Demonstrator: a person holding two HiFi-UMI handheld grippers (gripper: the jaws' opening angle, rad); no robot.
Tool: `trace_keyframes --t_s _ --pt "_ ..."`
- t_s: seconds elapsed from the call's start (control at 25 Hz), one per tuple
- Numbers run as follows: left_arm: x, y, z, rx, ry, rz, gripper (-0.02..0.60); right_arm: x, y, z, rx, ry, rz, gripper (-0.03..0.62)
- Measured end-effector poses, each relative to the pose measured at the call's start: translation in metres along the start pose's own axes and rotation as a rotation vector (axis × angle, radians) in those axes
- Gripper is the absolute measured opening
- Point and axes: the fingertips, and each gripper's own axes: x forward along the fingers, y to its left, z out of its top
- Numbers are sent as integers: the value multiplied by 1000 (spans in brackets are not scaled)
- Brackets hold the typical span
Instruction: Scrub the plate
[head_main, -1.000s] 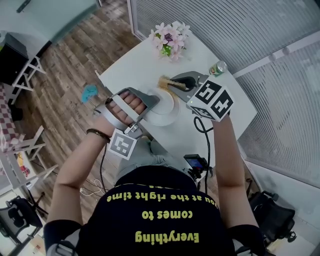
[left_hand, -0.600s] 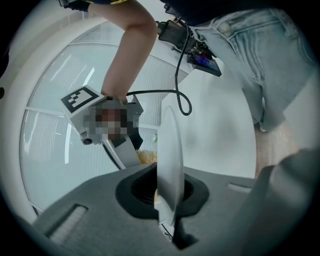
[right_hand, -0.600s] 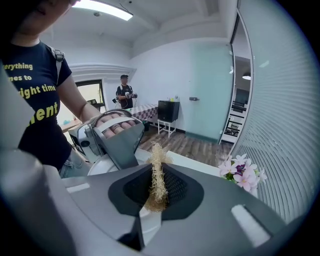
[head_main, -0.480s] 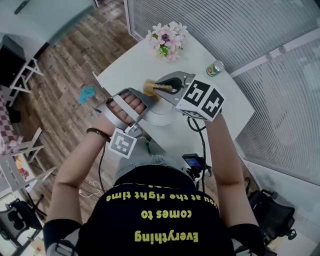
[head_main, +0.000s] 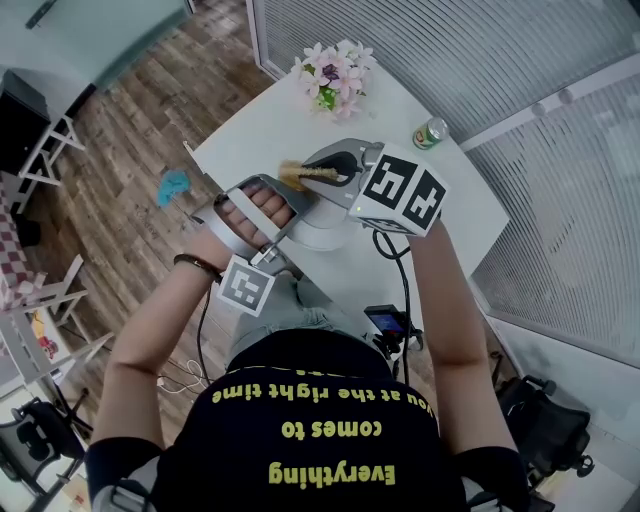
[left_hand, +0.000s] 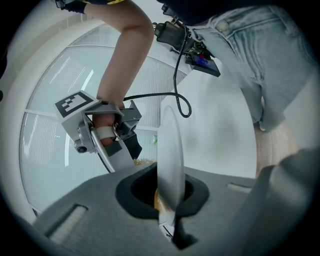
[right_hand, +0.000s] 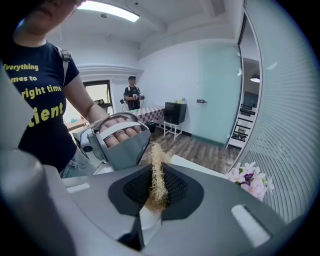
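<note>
A white plate (head_main: 322, 236) is held above the white table (head_main: 250, 140), its rim clamped in my left gripper (head_main: 300, 207). In the left gripper view the plate (left_hand: 170, 155) shows edge-on between the jaws of the left gripper (left_hand: 167, 202). My right gripper (head_main: 322, 168) is shut on a straw-coloured fibre scrubber (head_main: 297, 176) and holds it over the plate's far left edge, close to the left gripper's tip. In the right gripper view the scrubber (right_hand: 158, 172) stands up between the jaws of the right gripper (right_hand: 154, 195). I cannot tell whether scrubber and plate touch.
A bunch of pink flowers (head_main: 335, 75) stands at the table's far end and a green can (head_main: 430, 133) near its right edge. A blue object (head_main: 175, 187) lies on the wooden floor to the left. A person (right_hand: 132, 95) stands far back in the room.
My right gripper has carried the scrubber leftward and a little farther away, from the plate's right side to its far left edge. The left gripper and the plate have stayed still.
</note>
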Motion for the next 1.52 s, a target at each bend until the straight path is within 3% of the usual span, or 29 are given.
trace_keyframes --t_s 0.16,0.4,1.52 --pt "-1 4 4 7 -9 8 9 0 5 12 -4 -54 29 34" --pt "-2 4 6 3 -12 4 9 2 3 7 0 -38 23 33" --pt "-4 10 -5 -23 7 23 9 -22 -51 -61 123 112 -201 34"
